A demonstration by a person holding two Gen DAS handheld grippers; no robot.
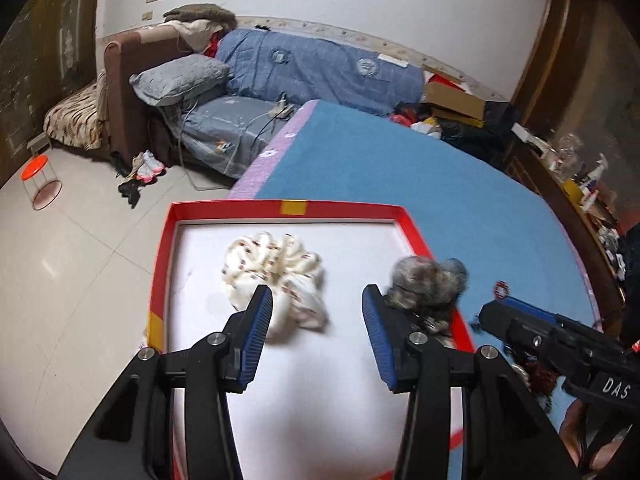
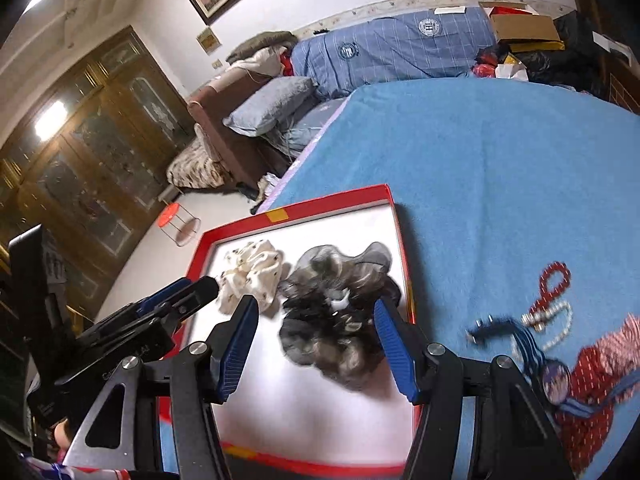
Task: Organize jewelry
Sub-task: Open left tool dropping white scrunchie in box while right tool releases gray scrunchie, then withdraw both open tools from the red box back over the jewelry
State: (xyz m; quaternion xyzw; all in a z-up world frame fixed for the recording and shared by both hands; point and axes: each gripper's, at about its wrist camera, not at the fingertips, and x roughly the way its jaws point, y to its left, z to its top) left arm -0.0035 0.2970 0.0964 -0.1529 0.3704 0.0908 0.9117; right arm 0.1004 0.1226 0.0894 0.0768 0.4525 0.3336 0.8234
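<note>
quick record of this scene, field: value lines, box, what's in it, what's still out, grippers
box: red box, white floor, on blue cloth
in box: cream scrunchie, grey scrunchie
still on cloth: red beads, pearl beads, red dotted scrunchie
left gripper: open, empty, above cream scrunchie
right gripper: open, empty, above grey scrunchie

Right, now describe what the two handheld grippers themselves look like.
Both look alike. The left gripper has a black angular frame with round silver pivot bolts, and its two fingers carry ribbed blue pads. The right gripper has the same black linkage, silver bolts and blue ribbed pads. In the left wrist view, the right gripper's black body bears white letters "DAS". No cables or sleeves are visible.
</note>
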